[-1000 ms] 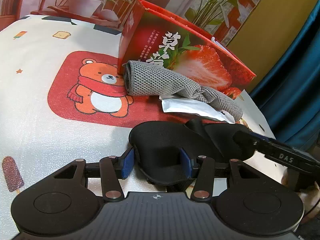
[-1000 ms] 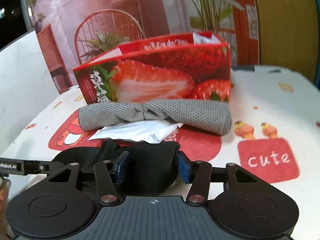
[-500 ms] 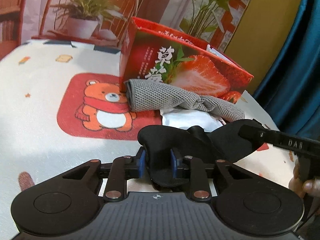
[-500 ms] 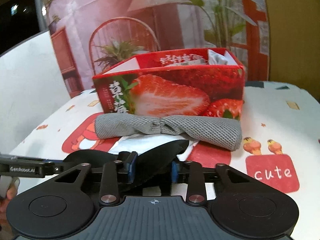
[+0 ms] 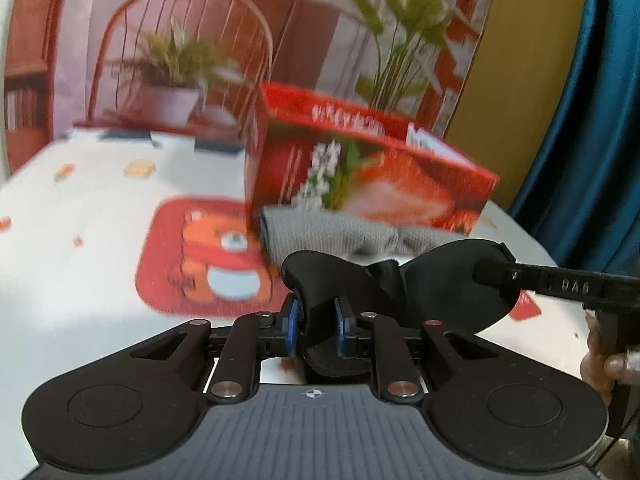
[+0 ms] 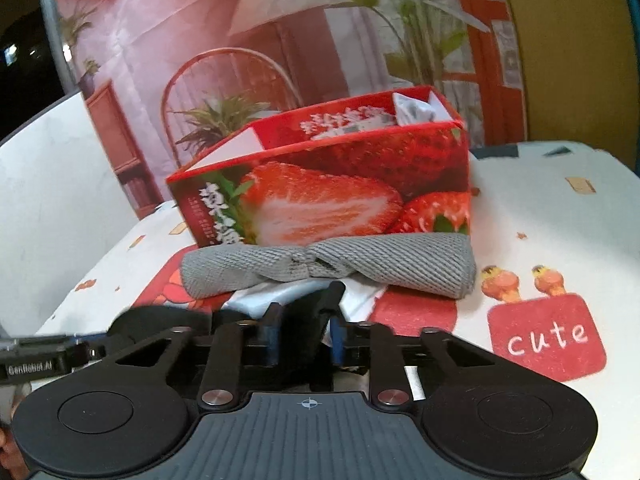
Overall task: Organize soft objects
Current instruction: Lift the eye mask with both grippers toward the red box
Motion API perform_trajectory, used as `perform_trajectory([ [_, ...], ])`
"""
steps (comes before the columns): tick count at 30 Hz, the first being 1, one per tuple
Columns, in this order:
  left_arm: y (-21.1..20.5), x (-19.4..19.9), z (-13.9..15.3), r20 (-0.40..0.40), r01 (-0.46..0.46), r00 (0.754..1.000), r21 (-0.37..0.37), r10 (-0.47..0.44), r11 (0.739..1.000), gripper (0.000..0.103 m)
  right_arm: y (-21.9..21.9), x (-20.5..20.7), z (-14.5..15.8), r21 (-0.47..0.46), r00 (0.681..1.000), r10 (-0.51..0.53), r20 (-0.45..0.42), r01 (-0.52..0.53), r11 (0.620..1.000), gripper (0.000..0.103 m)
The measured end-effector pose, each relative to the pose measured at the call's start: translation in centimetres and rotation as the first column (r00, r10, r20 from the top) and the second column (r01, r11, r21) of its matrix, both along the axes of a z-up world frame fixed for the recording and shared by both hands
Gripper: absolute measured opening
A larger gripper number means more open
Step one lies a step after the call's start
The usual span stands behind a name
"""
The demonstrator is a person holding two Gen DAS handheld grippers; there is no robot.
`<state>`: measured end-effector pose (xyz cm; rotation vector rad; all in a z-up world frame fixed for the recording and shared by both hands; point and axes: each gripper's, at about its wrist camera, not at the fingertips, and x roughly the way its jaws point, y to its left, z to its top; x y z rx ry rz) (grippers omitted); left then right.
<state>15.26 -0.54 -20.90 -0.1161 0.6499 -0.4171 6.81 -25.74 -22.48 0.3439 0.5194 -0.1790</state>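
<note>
Two pairs of fingers are closing on one black eye mask (image 5: 384,288), each at its own end. In the left wrist view the left gripper (image 5: 316,330) has its blue pads pressed on the mask's left lobe, which is pinched narrow between them and bulges above and below. The right lobe spreads out toward the right gripper (image 5: 496,274), seen there as a dark bar coming in from the right edge, with a hand (image 5: 604,364) on its grip below.

In the right wrist view the right gripper (image 6: 306,340) has a fold of the same mask (image 6: 308,320) squeezed between its fingers. The rest of the mask trails left toward the left gripper (image 6: 92,350), whose labelled bar enters from the left edge.

The mask appears lifted off the surface (image 6: 540,216) — though the left view is blurred, so I cannot be sure whether any of it still rests there. Just beyond the mask lies a white packet (image 6: 276,298), partly under a rolled grey knitted cloth (image 6: 332,266). That cloth lies against the front of an open red strawberry box (image 6: 320,196), which holds something pale in its far right corner. The surface wears a white cover printed with an orange bear on red (image 5: 216,256) and a red "cute" patch (image 6: 548,340).
</note>
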Motion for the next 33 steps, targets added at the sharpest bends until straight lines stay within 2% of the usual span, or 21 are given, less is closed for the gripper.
perform_trajectory([
  [4,0.2,-0.3,2.1,0.088,-0.025,0.996,0.001,0.024,1.000,0.017,1.6,0.5,2.0,-0.113,0.998,0.064,0.029,-0.061,0.992,0.013],
  [8,-0.1,-0.3,4.3,0.181,-0.035,0.983,0.026,0.029,0.999,0.017,1.9,1.6,4.2,-0.166,0.993,0.100,0.066,-0.088,0.982,0.013],
  [18,-2.0,2.4,9.6,0.321,-0.028,0.947,0.046,0.012,0.999,0.017,0.6,5.4,9.9,-0.270,0.980,0.143,0.139,-0.101,0.958,0.013],
  [24,-3.9,5.9,11.5,0.321,-0.031,0.947,0.021,0.022,0.999,0.017,-1.7,8.3,12.3,-0.305,0.980,0.126,0.151,-0.075,0.949,0.013],
  [29,-5.4,8.8,12.4,0.328,-0.026,0.945,0.048,0.009,0.999,0.017,-3.7,10.4,13.5,-0.332,0.984,0.106,0.144,-0.053,0.942,0.013],
  [33,-6.5,11.7,12.6,0.304,-0.006,0.953,0.075,-0.017,0.997,0.017,-5.6,12.1,13.6,-0.341,0.989,0.081,0.127,-0.033,0.940,0.013],
])
